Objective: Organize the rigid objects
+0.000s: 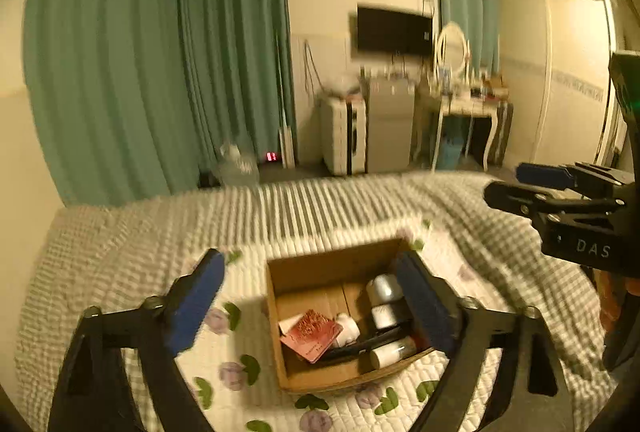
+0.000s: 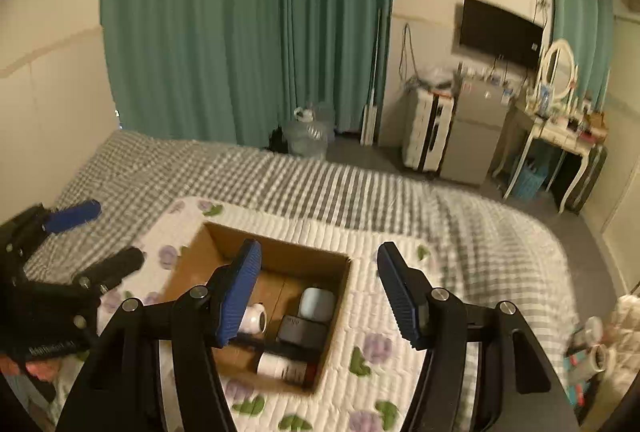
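The cardboard box (image 1: 316,316) sits open on the floral quilted mat (image 1: 224,352) spread over the checked bed cover (image 1: 120,232), and it already holds most of what can be seen of the task's goods: a red booklet (image 1: 312,334), a pale blue-topped jar (image 1: 385,288), a second white jar (image 1: 383,315), a white bottle (image 1: 390,352) lying on its side near the front wall, and a dark case (image 2: 302,332). Nothing loose shows on the mat around the box; a few containers (image 2: 596,348) lie in a blurred heap at the far right edge of the right wrist view, so I judge the work largely done, with those possibly outstanding. The left gripper (image 1: 316,302) is spread wide and carries nothing, poised above the box. The right gripper (image 2: 320,292) likewise stands parted and empty over the box's right half. The box walls stand upright and its back half is bare, leaving room to lower more in. The mat offers clear margin on all sides; the bed's edge falls away to the right, towards the floor.
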Motion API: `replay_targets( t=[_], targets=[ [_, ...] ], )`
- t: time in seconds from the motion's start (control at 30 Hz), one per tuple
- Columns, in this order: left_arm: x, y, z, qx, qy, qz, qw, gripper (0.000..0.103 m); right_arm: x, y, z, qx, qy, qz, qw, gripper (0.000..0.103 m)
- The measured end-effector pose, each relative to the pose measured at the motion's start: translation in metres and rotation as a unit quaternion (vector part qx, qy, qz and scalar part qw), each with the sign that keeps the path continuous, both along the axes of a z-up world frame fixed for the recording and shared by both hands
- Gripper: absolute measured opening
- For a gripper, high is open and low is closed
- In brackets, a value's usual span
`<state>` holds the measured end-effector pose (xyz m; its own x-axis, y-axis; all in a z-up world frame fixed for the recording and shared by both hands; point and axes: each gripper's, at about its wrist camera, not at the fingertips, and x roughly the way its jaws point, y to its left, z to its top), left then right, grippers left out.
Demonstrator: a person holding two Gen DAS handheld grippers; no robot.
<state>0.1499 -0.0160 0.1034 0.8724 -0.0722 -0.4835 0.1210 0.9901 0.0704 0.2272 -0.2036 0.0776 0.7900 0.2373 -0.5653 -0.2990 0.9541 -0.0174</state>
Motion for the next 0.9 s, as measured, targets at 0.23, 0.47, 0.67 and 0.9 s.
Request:
replay_targets(
  t=[0.23,0.47,0.67,0.9],
  targets=[
    [-0.091,0.009,0.052,-0.006,-0.076,0.017,0.9969,0.103,-0.107,-0.017,0.059,-0.018,-0.047,-0.044,0.998,0.091],
    [-0.149,0.006,0.047,0.000,-0.121,0.013,0.9926,0.103,-0.183,-0.025,0.067,-0.001,-0.090,-0.063,0.994,0.103],
    [-0.160,0.008,0.024,-0.016,-0.127,0.008,0.9917,0.103,-0.216,-0.015,0.051,0.000,-0.150,-0.065,0.987,0.103],
    [-0.143,0.017,-0.025,-0.023,-0.104,0.024,0.9941,0.103,-0.186,-0.010,0.013,0.060,-0.150,-0.078,0.984,0.103]
  ],
)
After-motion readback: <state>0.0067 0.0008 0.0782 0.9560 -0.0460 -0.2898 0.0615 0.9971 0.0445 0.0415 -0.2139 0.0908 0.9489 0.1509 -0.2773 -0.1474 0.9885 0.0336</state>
